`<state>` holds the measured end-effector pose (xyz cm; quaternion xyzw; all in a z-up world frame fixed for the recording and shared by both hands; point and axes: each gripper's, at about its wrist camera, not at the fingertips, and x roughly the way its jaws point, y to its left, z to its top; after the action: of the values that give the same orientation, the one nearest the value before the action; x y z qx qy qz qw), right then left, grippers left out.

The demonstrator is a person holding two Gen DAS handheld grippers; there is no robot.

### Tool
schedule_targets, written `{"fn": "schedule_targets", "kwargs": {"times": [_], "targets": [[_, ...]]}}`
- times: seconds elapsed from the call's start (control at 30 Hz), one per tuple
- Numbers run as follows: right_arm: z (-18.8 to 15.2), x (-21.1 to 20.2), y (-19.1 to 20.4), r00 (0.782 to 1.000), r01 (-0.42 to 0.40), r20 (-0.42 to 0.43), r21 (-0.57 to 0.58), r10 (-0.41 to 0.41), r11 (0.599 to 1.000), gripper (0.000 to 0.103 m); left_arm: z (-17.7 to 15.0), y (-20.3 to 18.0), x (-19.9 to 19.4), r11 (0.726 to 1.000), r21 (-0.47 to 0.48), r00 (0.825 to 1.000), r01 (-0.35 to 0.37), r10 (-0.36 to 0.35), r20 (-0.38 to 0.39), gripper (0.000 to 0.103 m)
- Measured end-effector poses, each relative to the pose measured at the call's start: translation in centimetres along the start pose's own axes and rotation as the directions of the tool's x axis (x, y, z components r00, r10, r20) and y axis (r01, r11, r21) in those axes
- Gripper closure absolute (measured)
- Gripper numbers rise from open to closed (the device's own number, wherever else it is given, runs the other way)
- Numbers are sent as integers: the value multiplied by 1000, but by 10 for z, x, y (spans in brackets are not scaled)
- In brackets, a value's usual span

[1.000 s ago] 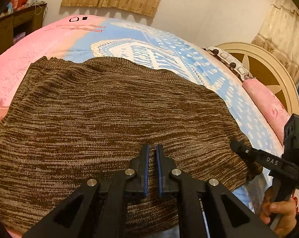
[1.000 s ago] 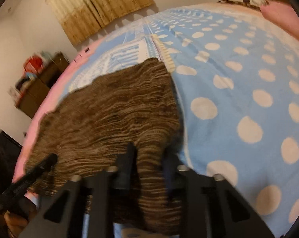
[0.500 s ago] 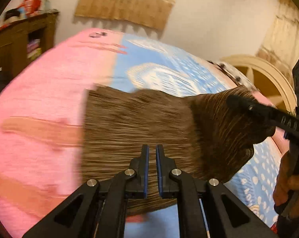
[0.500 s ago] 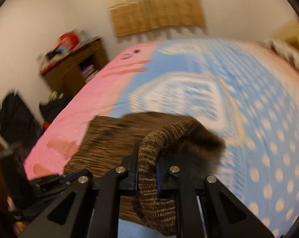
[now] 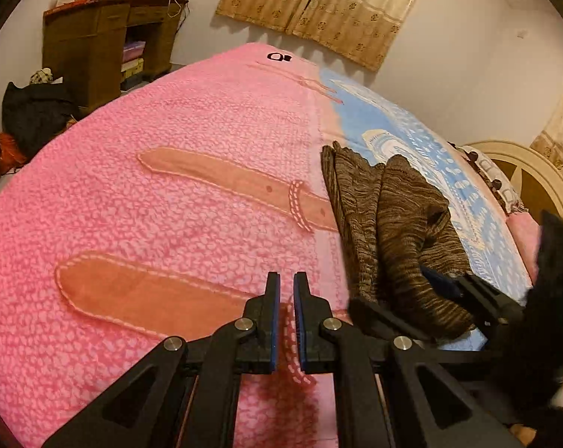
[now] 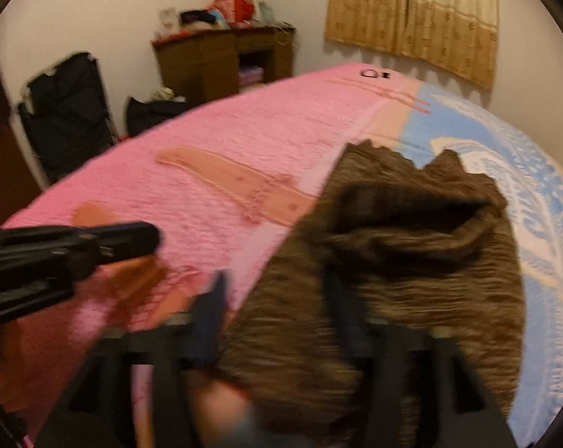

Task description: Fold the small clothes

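- Although the right wrist view is smeared by motion, the brown knit garment [image 6: 404, 261] reads clearly as a soft, floppy piece lying in the right half of that frame, on the bed cover [image 6: 221, 171] where pink meets blue.
- In the left wrist view the same garment [image 5: 393, 224] sits right of centre, doubled over into a long, uneven bundle with a loose fold gaping near its middle.
- It looks light and limp, with a coarse knit that should grip well and is neither slippery nor fragile; it will sag and bunch if lifted from one point.
- A sound hold would likely be at the two corners of the near hem, one per gripper, so the fabric stays spread.
- The right gripper [image 6: 277, 310] has its jaws opening; the knit lies between and over them, but the pads do not appear to press on it.
- The left gripper [image 5: 287, 298] is all but closed, a thin slit between its pads, holding nothing, over the pink cover at lower centre.
- For containers, only a wooden cabinet [image 5: 95, 44] stands at upper left, its shelves holding stacked items too small to tell.
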<state>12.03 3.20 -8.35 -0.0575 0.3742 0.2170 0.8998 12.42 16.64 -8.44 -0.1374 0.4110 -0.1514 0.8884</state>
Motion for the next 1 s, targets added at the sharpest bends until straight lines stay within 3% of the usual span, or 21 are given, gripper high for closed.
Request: {"fn": "schedule_targets", "kwargs": {"times": [0.07,0.13,0.17,0.3,0.33,0.43,0.57,0.67,0.73,0.83,0.93,1.0], "targets": [[0,-26,-8,996,-71,65,44,68,997,39,0,-5,0,1000,5,1000,22,-22,11,96],[0,-53,-23,986,-110,140,118,93,987,66,-1,-10,-7,999,19,998,42,-43,36,96],[0,-61,-32,984,-108,157,151,84,983,68,-1,-11,-10,998,25,998,51,-53,46,96],[-6,-65,-85,994,15,102,310,-49,951,78,-5,-20,-17,990,27,987,138,-139,79,96],[-8,-57,-97,995,60,58,337,-84,940,78,-6,-22,-18,987,34,984,159,-162,81,96],[5,-23,-105,998,67,-29,344,-60,937,78,-9,-39,-13,981,75,981,181,-186,59,96],[54,17,-91,996,84,-57,273,-71,958,78,-10,-43,-8,983,99,987,152,-157,40,96],[87,50,-83,997,24,-71,224,-8,974,77,-9,-31,-6,987,58,988,149,-151,31,96],[98,67,-79,997,-2,-74,215,18,977,62,-9,-23,-6,989,42,990,139,-140,28,96],[94,65,-83,995,-71,-53,259,87,963,60,-8,-15,-7,992,42,992,120,-121,32,96],[74,24,-89,998,-54,56,286,39,957,59,-4,-13,-7,991,22,990,133,-133,46,96],[54,0,-88,997,-44,68,273,26,961,59,-3,-14,-8,989,14,988,146,-146,48,96]]}}
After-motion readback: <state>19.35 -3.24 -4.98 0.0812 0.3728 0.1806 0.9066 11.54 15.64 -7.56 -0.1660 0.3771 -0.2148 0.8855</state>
